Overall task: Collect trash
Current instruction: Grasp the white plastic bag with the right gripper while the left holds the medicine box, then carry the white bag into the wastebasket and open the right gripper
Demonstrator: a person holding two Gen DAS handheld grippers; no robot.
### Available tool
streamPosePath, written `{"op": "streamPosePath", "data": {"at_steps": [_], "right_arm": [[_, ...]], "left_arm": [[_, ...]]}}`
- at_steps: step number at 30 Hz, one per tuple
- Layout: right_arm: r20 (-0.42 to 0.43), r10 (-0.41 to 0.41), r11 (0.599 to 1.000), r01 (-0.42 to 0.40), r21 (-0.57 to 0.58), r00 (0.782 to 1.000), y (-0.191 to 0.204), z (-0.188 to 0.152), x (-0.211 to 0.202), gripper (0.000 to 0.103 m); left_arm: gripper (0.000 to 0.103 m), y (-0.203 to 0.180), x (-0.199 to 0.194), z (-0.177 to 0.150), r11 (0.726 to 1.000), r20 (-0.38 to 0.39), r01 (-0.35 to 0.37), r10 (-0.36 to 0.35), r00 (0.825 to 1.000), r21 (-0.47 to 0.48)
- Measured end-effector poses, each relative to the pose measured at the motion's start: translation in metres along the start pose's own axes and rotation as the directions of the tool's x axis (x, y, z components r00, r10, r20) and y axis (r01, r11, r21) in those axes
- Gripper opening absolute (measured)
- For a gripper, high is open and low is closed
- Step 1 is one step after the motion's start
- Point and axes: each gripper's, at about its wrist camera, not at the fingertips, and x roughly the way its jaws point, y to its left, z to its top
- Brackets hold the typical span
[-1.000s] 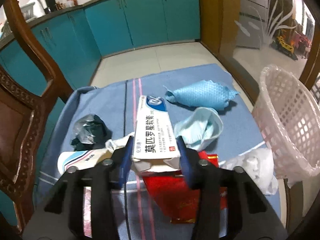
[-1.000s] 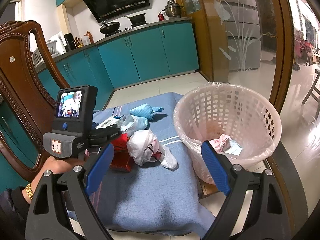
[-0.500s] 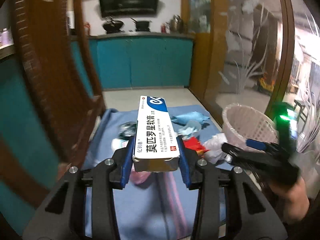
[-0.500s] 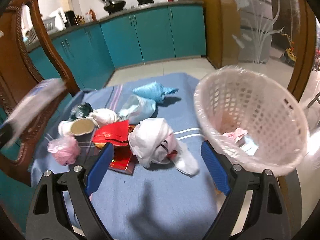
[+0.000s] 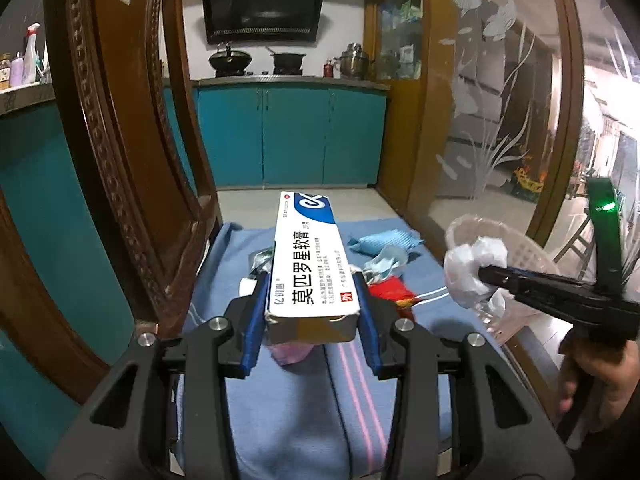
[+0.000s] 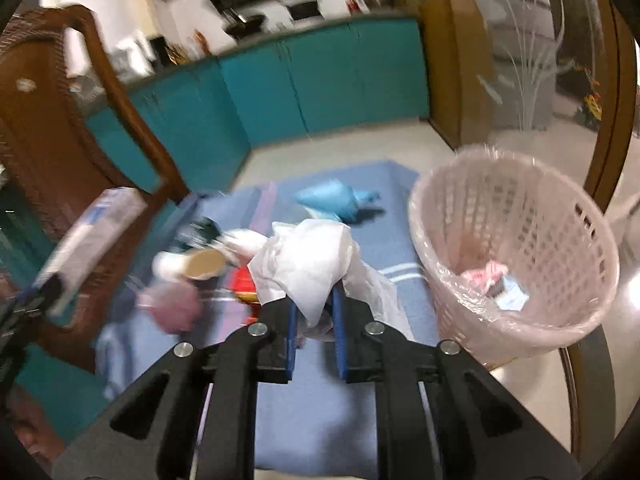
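My left gripper (image 5: pixel 311 282) is shut on a white and blue medicine box (image 5: pixel 308 256), held up in the air above the blue tablecloth (image 5: pixel 288 420). In the right wrist view the box (image 6: pixel 92 236) is a blur at the left. The jaws of my right gripper (image 6: pixel 315 300) are closing, and its blue pads press on a crumpled white plastic bag (image 6: pixel 308 260) between them. The left wrist view shows that bag (image 5: pixel 472 268) lifted beside the pink mesh basket (image 5: pixel 520 248). The lined basket (image 6: pixel 520 216) stands at the table's right edge with a few scraps inside.
On the cloth lie a blue rag (image 6: pixel 336 200), a tipped paper cup (image 6: pixel 200 266), a pink wad (image 6: pixel 172 304) and a red wrapper (image 6: pixel 244 284). A carved wooden chair (image 5: pixel 120 160) stands close on the left. Glass doors flank the right side.
My left gripper lifted the box off the trash pile and pulled up and back. My right gripper moved in over the white bag, closed from wide open onto it and raised it.
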Motion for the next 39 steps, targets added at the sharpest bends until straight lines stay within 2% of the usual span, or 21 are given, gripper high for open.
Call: {"op": "streamPosePath", "data": {"at_steps": [5,9,23,39], "right_arm": [[0.036,0.036,0.998,-0.034,-0.062,0.999,0.021,0.001,-0.014,0.016],[0.017,0.054,0.996,-0.053,-0.066,0.998,0.026,-0.003,-0.008,0.016],[0.012,0.042,0.995,-0.041,-0.086,0.999,0.029,-0.007,-0.008,0.016],[-0.003,0.034,0.995,-0.034,-0.097,0.999,0.032,-0.01,-0.005,0.016]], "left_arm": [[0.041,-0.001,-0.001,-0.003,0.999,-0.016,0.02,-0.021,1.0,-0.031],[0.041,-0.005,0.005,-0.008,1.0,-0.031,-0.011,0.01,0.999,-0.021],[0.042,-0.01,0.02,-0.014,0.999,-0.087,-0.025,0.023,0.996,-0.029],[0.042,-0.008,0.026,-0.015,0.999,-0.104,-0.035,0.032,0.994,-0.021]]}}
